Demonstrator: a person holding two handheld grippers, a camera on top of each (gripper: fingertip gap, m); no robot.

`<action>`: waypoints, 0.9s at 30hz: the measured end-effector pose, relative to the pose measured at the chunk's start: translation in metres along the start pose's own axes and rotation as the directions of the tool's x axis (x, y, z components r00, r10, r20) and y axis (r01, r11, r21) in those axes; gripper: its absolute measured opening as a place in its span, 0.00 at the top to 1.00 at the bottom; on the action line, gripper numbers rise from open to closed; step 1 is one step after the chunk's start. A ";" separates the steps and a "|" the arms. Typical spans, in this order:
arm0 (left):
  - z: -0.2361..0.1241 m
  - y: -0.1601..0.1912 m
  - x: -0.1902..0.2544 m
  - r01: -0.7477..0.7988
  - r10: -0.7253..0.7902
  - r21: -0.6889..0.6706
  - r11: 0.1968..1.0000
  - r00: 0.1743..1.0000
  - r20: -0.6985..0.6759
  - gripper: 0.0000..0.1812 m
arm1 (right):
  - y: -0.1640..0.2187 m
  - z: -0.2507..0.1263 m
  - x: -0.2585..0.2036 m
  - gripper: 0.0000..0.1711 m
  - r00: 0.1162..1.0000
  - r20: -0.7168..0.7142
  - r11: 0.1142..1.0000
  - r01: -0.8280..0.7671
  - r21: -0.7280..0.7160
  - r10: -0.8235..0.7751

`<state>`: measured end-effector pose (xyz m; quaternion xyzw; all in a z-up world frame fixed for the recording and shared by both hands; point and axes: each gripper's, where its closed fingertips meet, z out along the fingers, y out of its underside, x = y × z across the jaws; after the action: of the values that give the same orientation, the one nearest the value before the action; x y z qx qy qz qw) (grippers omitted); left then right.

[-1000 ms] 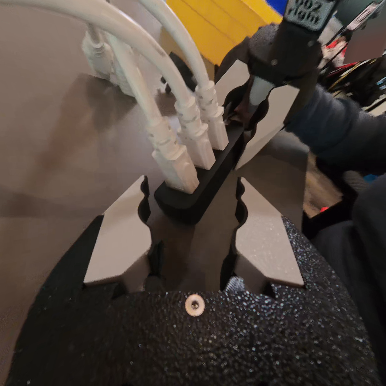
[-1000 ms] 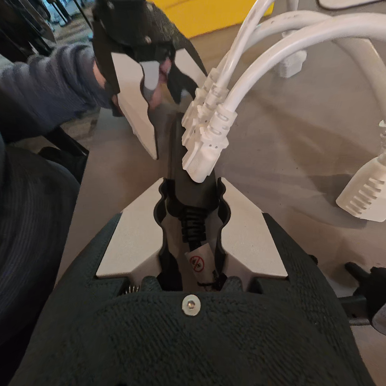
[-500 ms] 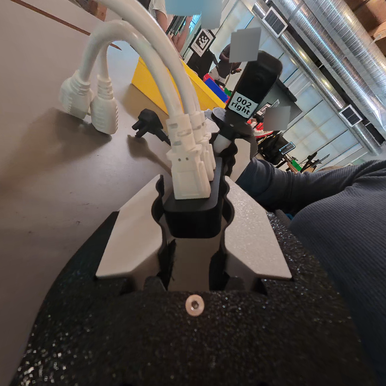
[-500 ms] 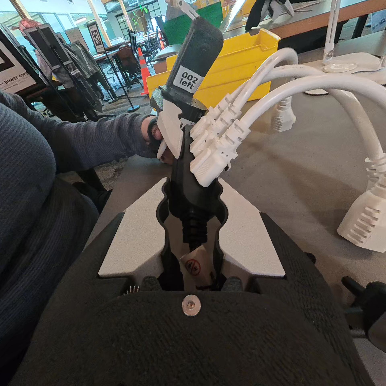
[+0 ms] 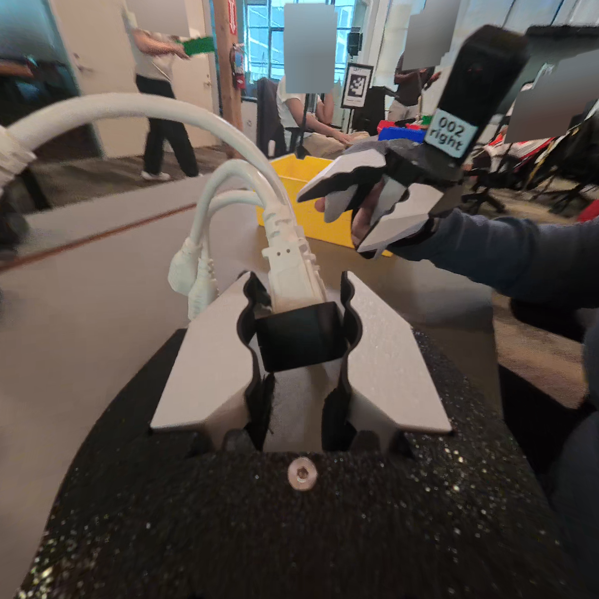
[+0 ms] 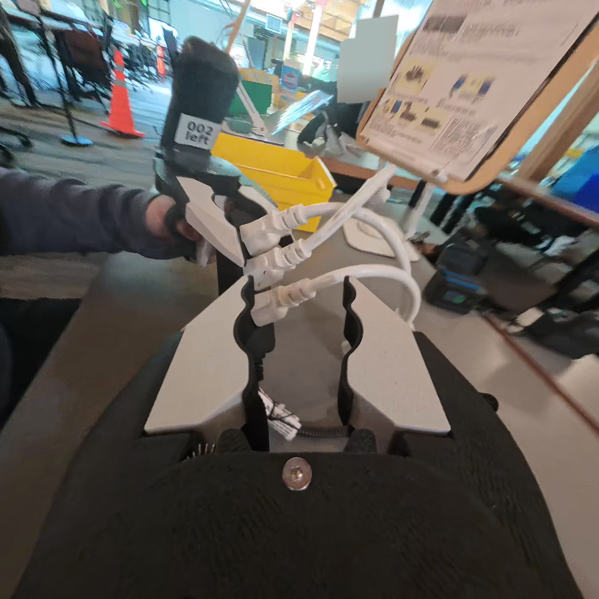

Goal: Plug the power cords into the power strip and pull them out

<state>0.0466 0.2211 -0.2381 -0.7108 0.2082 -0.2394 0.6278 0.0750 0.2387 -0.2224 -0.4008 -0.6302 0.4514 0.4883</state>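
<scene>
1. Two pale grey fingers of the left gripper (image 5: 299, 327) are clamped on the near end of the long black plastic power strip (image 5: 300, 337), whose long axis runs straight away from the fingers, far end hidden behind the plugs.
2. Two fingers of the right gripper (image 6: 296, 311) stand apart and hold nothing; the strip's other end and its black lead (image 6: 261, 348) lie against the left finger only.
3. Three white moulded plugs (image 6: 270, 259) sit in a row on the strip, their white cords (image 6: 366, 272) arching off to the right in the right wrist view.
4. Two loose white socket ends (image 5: 194, 275) hang left of the strip in the left wrist view; whether they touch the grey tabletop (image 5: 97, 324) is hard to tell through the blur.
5. Judging by this, the left gripper steadies the strip, so the free right gripper, near the closest plug, is the one placed to pull it out along the plug's own axis, across the strip.
6. One yellow plastic bin (image 6: 278, 171) stands at the far side.
</scene>
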 end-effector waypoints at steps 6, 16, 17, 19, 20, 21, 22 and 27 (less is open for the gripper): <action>0.004 -0.029 -0.003 -0.398 0.413 -0.124 0.909 0.899 0.146 0.73 | -0.041 -0.006 -0.004 0.70 0.956 -0.149 0.965 0.262 0.033 -0.254; 0.022 0.060 0.007 -0.678 0.689 -0.382 0.628 0.713 -0.133 0.75 | 0.033 0.010 -0.019 0.67 0.873 0.023 0.812 0.462 -0.356 -0.487; 0.022 0.063 0.010 -0.703 0.714 -0.368 0.609 0.688 -0.131 0.75 | 0.045 0.011 -0.021 0.67 0.883 0.051 0.810 0.451 -0.374 -0.467; 0.020 0.064 0.014 -0.724 0.732 -0.355 0.592 0.667 -0.139 0.75 | 0.066 0.016 -0.026 0.67 0.898 0.100 0.811 0.430 -0.396 -0.428; 0.018 0.064 0.016 -0.727 0.729 -0.341 0.596 0.668 -0.149 0.75 | 0.075 0.019 -0.031 0.67 0.906 0.130 0.815 0.419 -0.401 -0.402; 0.016 0.063 0.017 -0.728 0.726 -0.327 0.602 0.670 -0.154 0.75 | 0.083 0.024 -0.034 0.67 0.911 0.149 0.819 0.412 -0.400 -0.385; 0.013 0.064 0.018 -0.733 0.726 -0.316 0.603 0.668 -0.163 0.75 | 0.088 0.029 -0.037 0.67 0.911 0.161 0.823 0.411 -0.392 -0.379; -0.007 0.068 0.032 -0.771 0.734 -0.252 0.585 0.635 -0.240 0.75 | 0.097 0.059 -0.058 0.67 0.899 0.217 0.844 0.434 -0.315 -0.381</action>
<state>0.0682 0.1881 -0.3026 -0.6357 0.5608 0.0488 0.5282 0.0356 0.1998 -0.3365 -0.3050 -0.8059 0.2436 0.4452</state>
